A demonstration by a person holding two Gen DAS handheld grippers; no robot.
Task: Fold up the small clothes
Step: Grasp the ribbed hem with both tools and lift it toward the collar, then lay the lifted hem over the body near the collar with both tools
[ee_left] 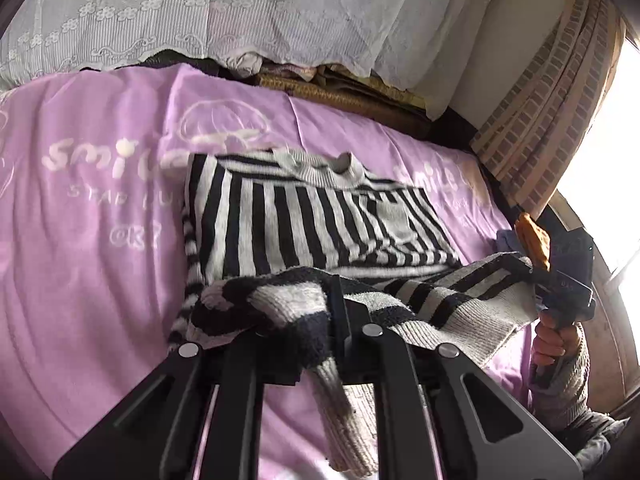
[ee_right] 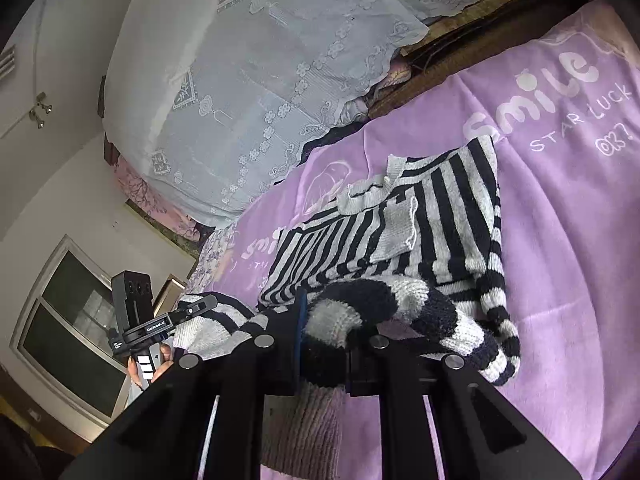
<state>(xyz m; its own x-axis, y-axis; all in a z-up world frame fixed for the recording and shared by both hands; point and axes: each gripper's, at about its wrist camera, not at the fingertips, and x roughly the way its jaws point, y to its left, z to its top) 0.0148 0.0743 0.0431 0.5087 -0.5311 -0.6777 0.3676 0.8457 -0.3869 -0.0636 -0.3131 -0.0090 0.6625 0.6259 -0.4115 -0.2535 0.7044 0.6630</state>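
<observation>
Your bed fills both views, covered by a purple blanket printed with white "smile" lettering. Along its far edge lies a large bundle draped in white lace cloth, and at the right of the left wrist view a brick-patterned curtain hangs beside a bright window.

The striped sweater, black and grey-white, lies on the blanket near the middle of the bed. Its body is spread flat with the grey ribbed collar at the far end and a small grey patch on its front. The near hem is lifted off the blanket and stretched between your two tools.

Your left hand-held gripper has its jaws pressed together on a thick bunch of that hem, with a ribbed grey strip of the sweater hanging down between the black finger bars. Your right hand-held gripper likewise pinches a rolled clump of striped knit between its jaws, with ribbed fabric dangling below them.

From each wrist view you can see the other tool off to the side, gripping the opposite end of the raised hem. In the left wrist view your right hand wraps the handle, its sleeve in grey knit. An orange piece stands out on top of that tool.
</observation>
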